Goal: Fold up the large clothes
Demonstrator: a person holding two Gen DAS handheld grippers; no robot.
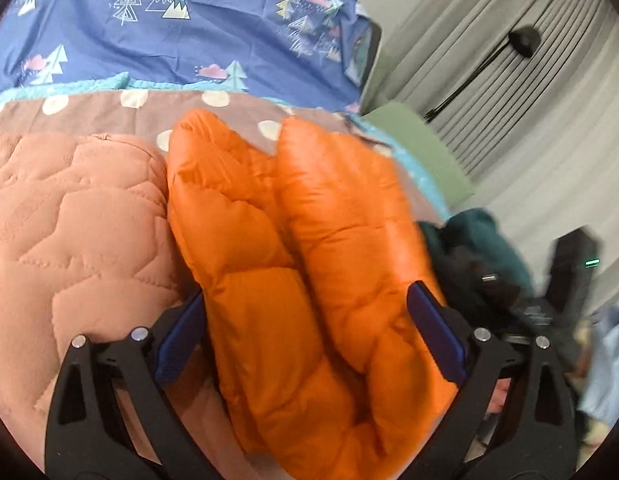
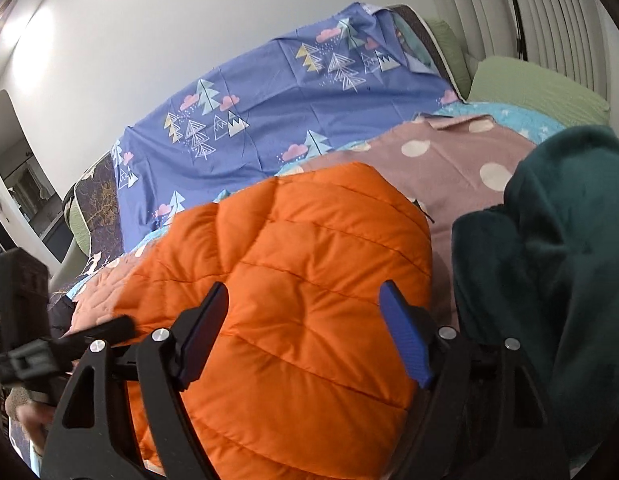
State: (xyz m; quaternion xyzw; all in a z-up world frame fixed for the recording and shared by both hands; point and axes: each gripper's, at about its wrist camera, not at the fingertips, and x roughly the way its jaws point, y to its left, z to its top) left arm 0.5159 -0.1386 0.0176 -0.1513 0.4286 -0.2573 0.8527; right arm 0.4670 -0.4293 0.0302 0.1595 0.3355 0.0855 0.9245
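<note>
Orange puffer jacket (image 1: 293, 248) lies bunched on the bed, on a brown polka-dot cover (image 2: 461, 160), just beside a pink quilted garment (image 1: 69, 216) on its left side in the left wrist view. In that view the jacket shows as two long puffy lobes running away from the camera, so its long axis runs roughly along the fingers' pointing direction. In the right wrist view it is one broad quilted hump with stitch lines across.

Left gripper (image 1: 309, 328): fingers spread wide, jacket bulk sits between the blue pads (image 1: 437, 332); pads look near or touching the fabric at the sides but nothing pinched, so released. Right gripper (image 2: 305, 332): same, fingers apart, straddling the orange hump, not clamped.

Both grippers sit about equally close, jacket straight ahead and under each; can't tell which is nearer. Next move likely needs picking an edge or hem, and no clear edge shows between either pair of fingers.

Outward: dark teal garment (image 2: 549, 264) piled just right of the jacket, touching or nearly so. Blue tree-print sheet (image 2: 269, 100) behind, green pillow (image 2: 537, 92) by the grey curtains (image 1: 509, 60).

Hidden: jacket's near end is cut off by the frame bottom and gripper bodies; sleeves, collar, zipper not identifiable. Right edge of the left wrist view is motion-blurred, with dark items there unclear.
</note>
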